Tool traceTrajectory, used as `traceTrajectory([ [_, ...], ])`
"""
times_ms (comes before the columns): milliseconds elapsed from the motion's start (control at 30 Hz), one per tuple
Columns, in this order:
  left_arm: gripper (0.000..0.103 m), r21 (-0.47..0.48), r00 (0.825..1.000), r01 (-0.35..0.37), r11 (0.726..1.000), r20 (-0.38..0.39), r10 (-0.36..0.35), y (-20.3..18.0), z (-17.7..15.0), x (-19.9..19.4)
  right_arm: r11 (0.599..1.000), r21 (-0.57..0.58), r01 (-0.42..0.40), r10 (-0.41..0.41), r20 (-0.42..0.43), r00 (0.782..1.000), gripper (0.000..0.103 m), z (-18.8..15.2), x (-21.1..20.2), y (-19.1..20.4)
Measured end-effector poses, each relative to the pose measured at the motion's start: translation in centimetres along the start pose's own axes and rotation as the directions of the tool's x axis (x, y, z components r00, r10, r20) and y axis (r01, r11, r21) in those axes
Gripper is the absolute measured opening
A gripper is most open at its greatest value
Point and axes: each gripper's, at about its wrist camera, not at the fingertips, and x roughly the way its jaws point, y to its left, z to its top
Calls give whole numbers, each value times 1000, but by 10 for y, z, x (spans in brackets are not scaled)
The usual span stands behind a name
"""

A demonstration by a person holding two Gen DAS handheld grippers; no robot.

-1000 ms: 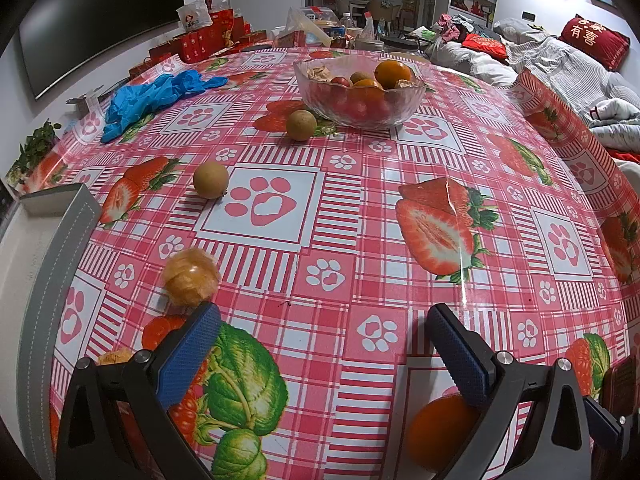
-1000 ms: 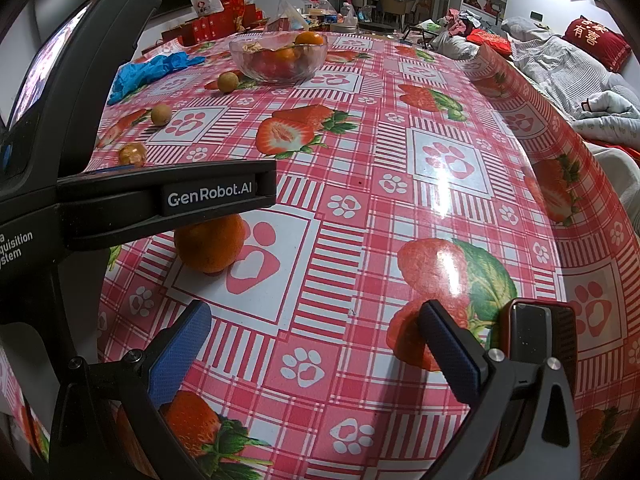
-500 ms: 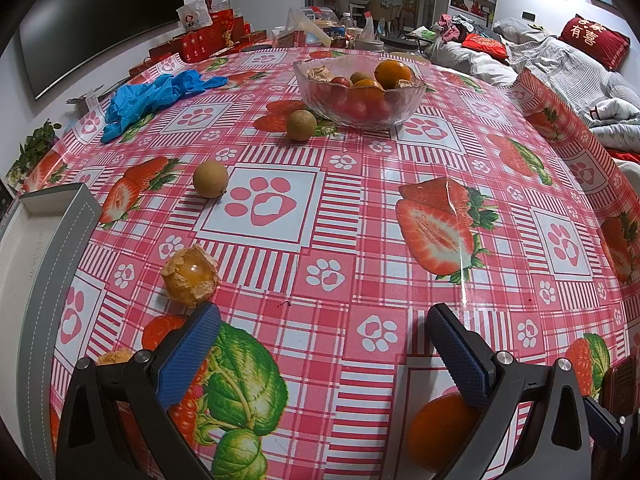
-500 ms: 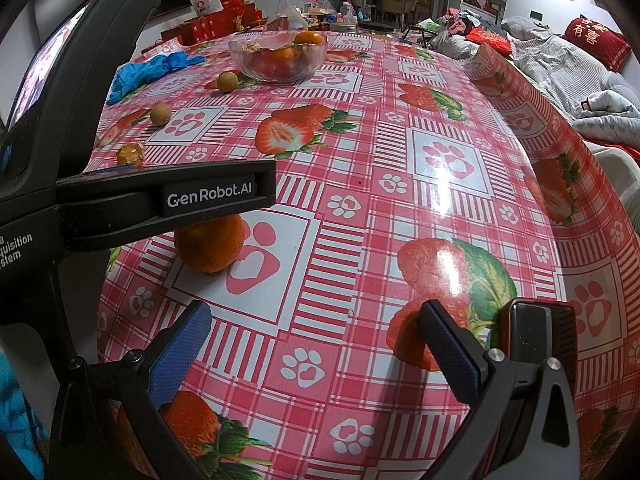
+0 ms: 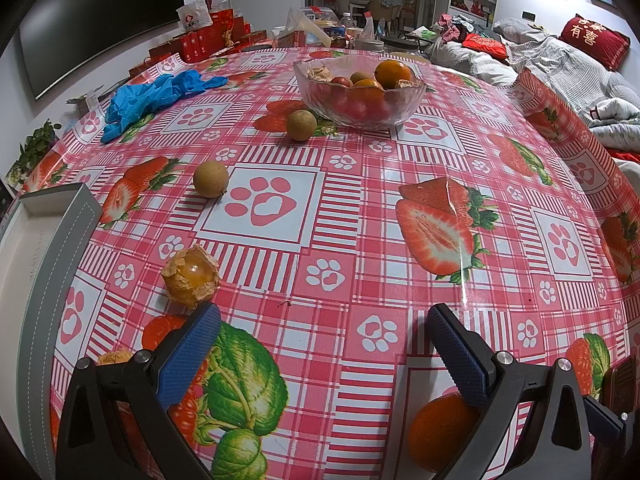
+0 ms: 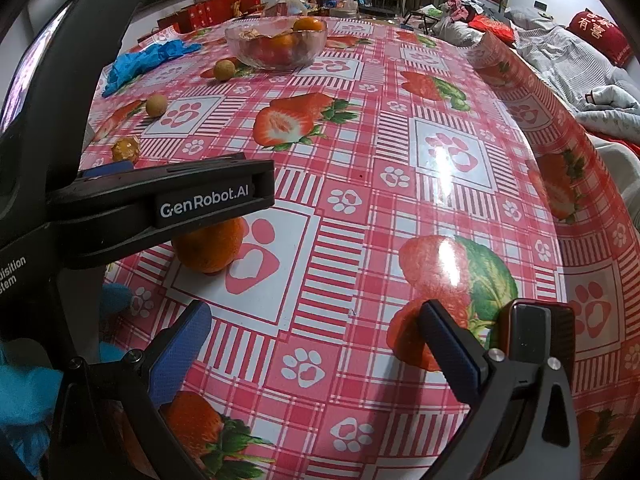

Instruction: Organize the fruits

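Note:
A glass bowl (image 5: 410, 100) holding oranges and small red fruits stands at the far side of the table. Two round brown fruits (image 5: 301, 125) (image 5: 211, 179) lie loose in front of it. A husked orange berry (image 5: 192, 278) rests just beyond my left finger. My left gripper (image 5: 324, 348) is open and empty above the tablecloth. An orange (image 5: 436, 432) lies partly behind its right finger. My right gripper (image 6: 316, 348) is open and empty too. In the right wrist view the same orange (image 6: 210, 246) sits half under the left gripper's body, with the bowl (image 6: 240, 46) far behind.
Blue gloves (image 5: 152, 96) lie crumpled at the far left. A grey box (image 5: 40, 280) stands at the table's left edge. A dark red flat object (image 6: 540, 344) lies beside my right finger. A blue-gloved hand (image 6: 24, 392) shows at the lower left. Boxes and clutter line the far edge.
The husked berry was blurred a second ago and now lies still, sharp, its open side up. A blue-gloved hand has come into the right wrist view. Both grippers have held still.

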Motion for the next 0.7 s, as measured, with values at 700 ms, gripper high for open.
traceTrajectory([
  [700, 103, 15, 994, 108, 994, 1, -108, 59, -23, -89, 1000, 6, 4, -4, 20, 1000, 103, -3, 0, 0],
])
